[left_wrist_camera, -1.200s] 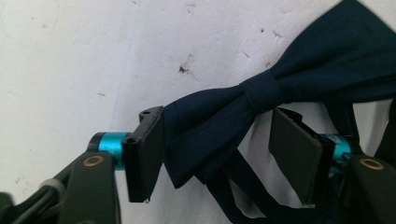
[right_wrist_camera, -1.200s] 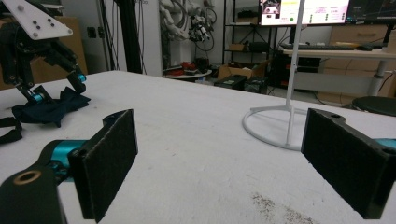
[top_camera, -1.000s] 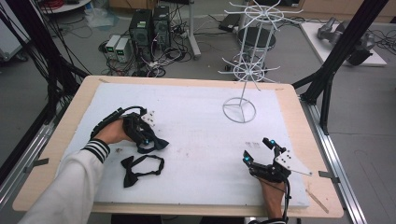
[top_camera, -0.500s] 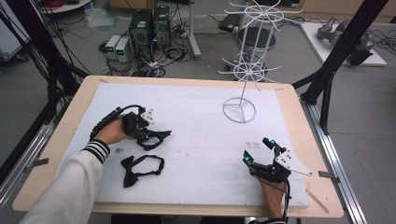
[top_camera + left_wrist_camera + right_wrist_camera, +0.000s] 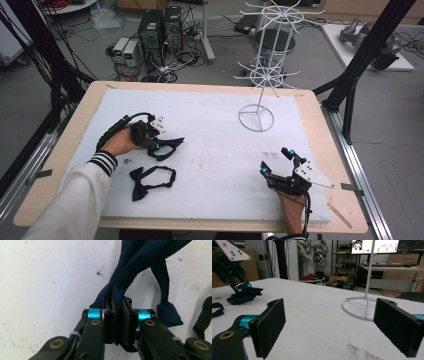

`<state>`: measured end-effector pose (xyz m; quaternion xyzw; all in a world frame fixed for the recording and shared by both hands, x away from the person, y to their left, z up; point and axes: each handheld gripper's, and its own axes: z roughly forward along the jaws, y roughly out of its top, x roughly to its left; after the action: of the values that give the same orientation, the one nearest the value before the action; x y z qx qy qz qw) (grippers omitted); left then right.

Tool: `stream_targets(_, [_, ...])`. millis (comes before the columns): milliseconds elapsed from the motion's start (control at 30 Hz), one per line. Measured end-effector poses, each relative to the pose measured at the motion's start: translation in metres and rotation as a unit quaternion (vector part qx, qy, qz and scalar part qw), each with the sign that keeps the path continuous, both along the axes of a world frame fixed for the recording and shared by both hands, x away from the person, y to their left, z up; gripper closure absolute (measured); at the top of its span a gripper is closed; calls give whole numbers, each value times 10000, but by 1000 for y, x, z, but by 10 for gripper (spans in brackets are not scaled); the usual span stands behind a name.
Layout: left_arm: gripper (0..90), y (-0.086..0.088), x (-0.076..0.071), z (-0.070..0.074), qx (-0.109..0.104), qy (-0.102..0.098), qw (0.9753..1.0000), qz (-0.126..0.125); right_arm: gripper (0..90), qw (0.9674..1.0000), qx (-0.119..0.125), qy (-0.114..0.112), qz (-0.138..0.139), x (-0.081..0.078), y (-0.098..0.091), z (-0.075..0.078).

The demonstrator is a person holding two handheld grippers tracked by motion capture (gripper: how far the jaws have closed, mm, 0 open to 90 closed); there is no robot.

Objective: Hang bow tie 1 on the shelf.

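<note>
High view, left gripper point(image 5: 159, 140): at the left of the white foam pad point(image 5: 210, 125), jaws closed on a navy bow tie point(image 5: 167, 146) that lies on the pad.
High view, black bow tie point(image 5: 150, 181): flat on the pad, just nearer the person than the navy one, apart from it.
High view, right gripper point(image 5: 279, 167): at the pad's near right corner, jaws spread, holding nothing.
High view, wire rack point(image 5: 267, 75): upright at the far right, its ring base on the pad.
Left gripper view: jaws pinched nearly together on a fold of the navy cloth.
Right gripper view: jaws wide apart over bare pad, the rack's ring base between and beyond them.
</note>
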<state>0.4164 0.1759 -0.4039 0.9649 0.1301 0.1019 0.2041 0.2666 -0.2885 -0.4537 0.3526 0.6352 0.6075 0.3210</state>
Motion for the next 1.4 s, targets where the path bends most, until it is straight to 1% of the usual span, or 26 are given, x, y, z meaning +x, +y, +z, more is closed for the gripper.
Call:
stream_targets(33, [823,0,0,0,0,0,10000,0,102,10000,-4,-3,-2,0,0,0])
stream_targets(67, [823,0,0,0,-40,-37,10000,5,102,10000,-4,-3,-2,0,0,0])
stream_targets(133, [823,1,-2,1,-107,-39,9999,21,101,10000,5,13,-4,0,0,0])
stream_targets(200, [823,2,-3,2,-224,-25,9997,78,102,10000,36,31,-2,0,0,0])
stream_targets(300, [821,4,-5,6,-409,-11,9991,148,102,10000,37,-7,-6,1,-1,0])
stream_targets(333, [821,4,-6,7,-471,-41,9987,182,102,10000,54,20,-14,0,-1,0])
stream_targets(467, [820,7,-9,10,-728,-39,9971,217,102,10000,78,14,-11,1,-2,0])
stream_targets(533, [820,8,-9,11,-809,-52,9965,220,102,9999,102,77,-22,1,-1,0])
stream_targets(567, [820,9,-10,12,-895,-30,9956,261,102,9999,102,77,-22,1,-1,0])
stream_targets(600, [820,9,-10,12,-947,-53,9950,316,102,9999,96,46,-22,2,-2,0])
stream_targets(700, [820,12,-11,14,-1112,-78,9930,398,101,9999,100,93,-20,2,-2,1])
stream_targets(733, [820,12,-12,14,-1183,-108,9920,437,101,9998,113,134,-20,2,-2,1])
stream_targets(833, [820,11,-15,17,-1334,-123,9901,427,101,9998,84,152,-6,3,-2,1])
stream_targets(867, [820,11,-16,18,-1362,-161,9896,424,101,9997,105,202,-12,3,-2,1])
stream_targets(933, [820,10,-17,20,-1439,-145,9887,382,102,9997,76,243,-8,4,-4,2])
stream_targets(967, [820,10,-18,21,-1502,-149,9878,381,101,9997,69,241,-1,4,-4,2])
stream_targets(1033, [820,8,-20,21,-1702,-147,9845,406,101,9996,113,257,22,3,-6,4])
stream_targets(1067, [819,8,-21,22,-1762,-120,9836,376,102,9996,131,252,57,3,-6,6])
stream_targets(1100, [819,7,-22,23,-1831,-146,9822,383,101,9996,114,254,86,4,-6,7])
stream_targets(1133, [819,6,-22,24,-1858,-136,9818,375,101,9996,114,254,86,4,-6,7])
stream_targets(1167, [819,6,-23,25,-1932,-132,9803,392,101,9996,115,230,122,4,-6,8])
stream_targets(1200, [819,5,-24,26,-2019,-126,9786,384,101,9994,132,296,150,4,-6,9])
stream_targets(1267, [819,5,-24,27,-2079,-141,9774,355,101,9993,106,288,228,5,-6,12])
stream_targets(1300, [819,4,-25,27,-2129,-154,9762,385,102,9989,94,303,331,6,-5,16])
stream_targets(1333, [819,4,-25,27,-2142,-151,9760,360,102,9989,94,303,331,6,-5,16])
stream_targets(1400, [819,4,-26,28,-2208,-181,9744,380,101,9985,109,308,440,7,-4,21])
